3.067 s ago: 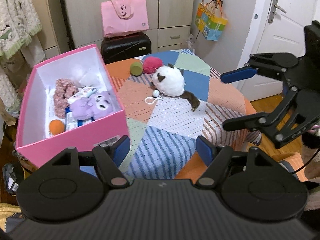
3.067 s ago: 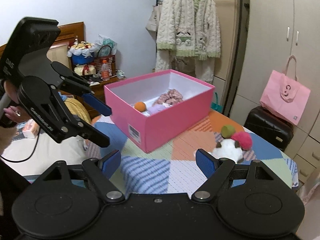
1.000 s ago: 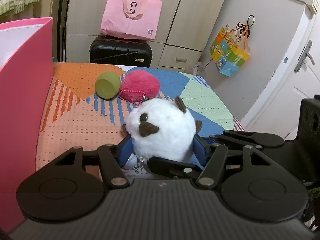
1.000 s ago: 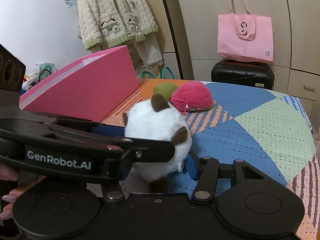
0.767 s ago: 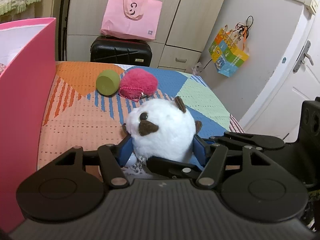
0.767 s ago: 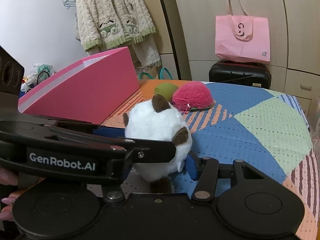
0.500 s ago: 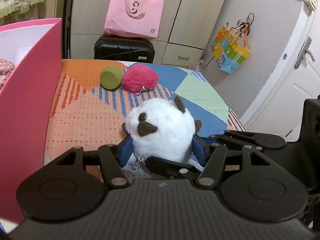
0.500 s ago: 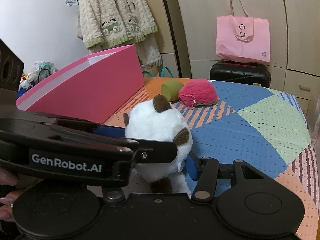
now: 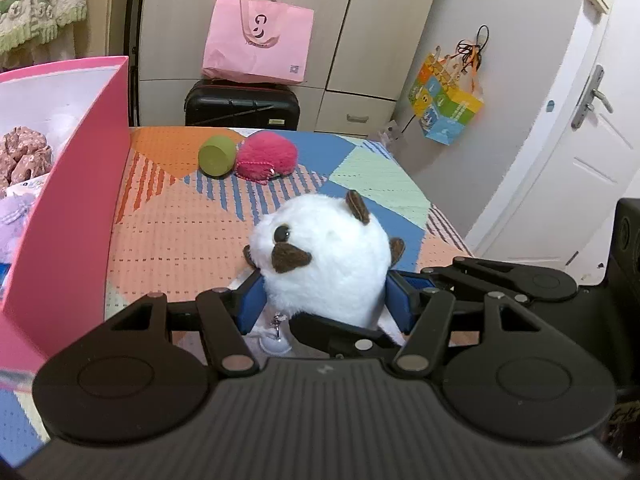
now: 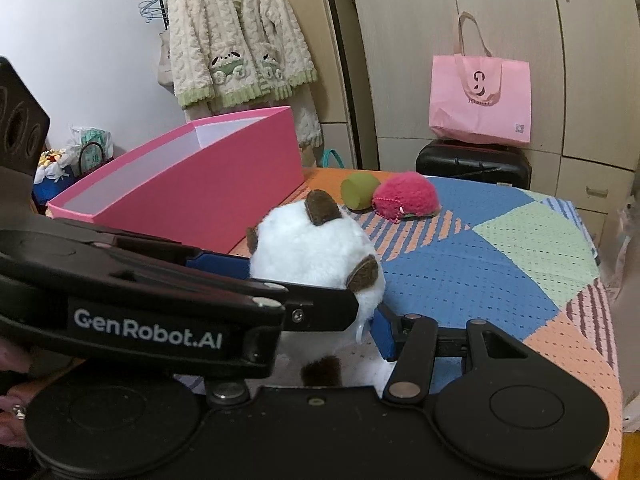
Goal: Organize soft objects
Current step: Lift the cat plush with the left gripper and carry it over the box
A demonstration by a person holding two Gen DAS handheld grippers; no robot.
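Note:
A round white plush toy (image 9: 324, 256) with brown ears is gripped between the blue pads of my left gripper (image 9: 326, 298) and held above the patchwork table. My right gripper (image 10: 320, 328) is closed on the same white plush toy (image 10: 312, 264) from the other side; its left finger is hidden behind the left gripper's arm. A pink open box (image 9: 80, 208) stands at the left, with a floral fabric piece (image 9: 24, 156) and a purple plush (image 9: 16, 216) inside. A red fuzzy plush (image 9: 266, 158) and a green ball (image 9: 216, 156) lie at the table's far side.
The pink box wall (image 10: 192, 200) stands close left of the held toy. A black suitcase (image 9: 242, 104) with a pink bag (image 9: 258, 48) stands behind the table. A white door (image 9: 568, 148) is at the right. A cardigan (image 10: 236, 40) hangs on the wall.
Both grippers came in from apart and closed on the white plush. Over the last second they have lifted it; the table drops lower and the box interior comes into view.

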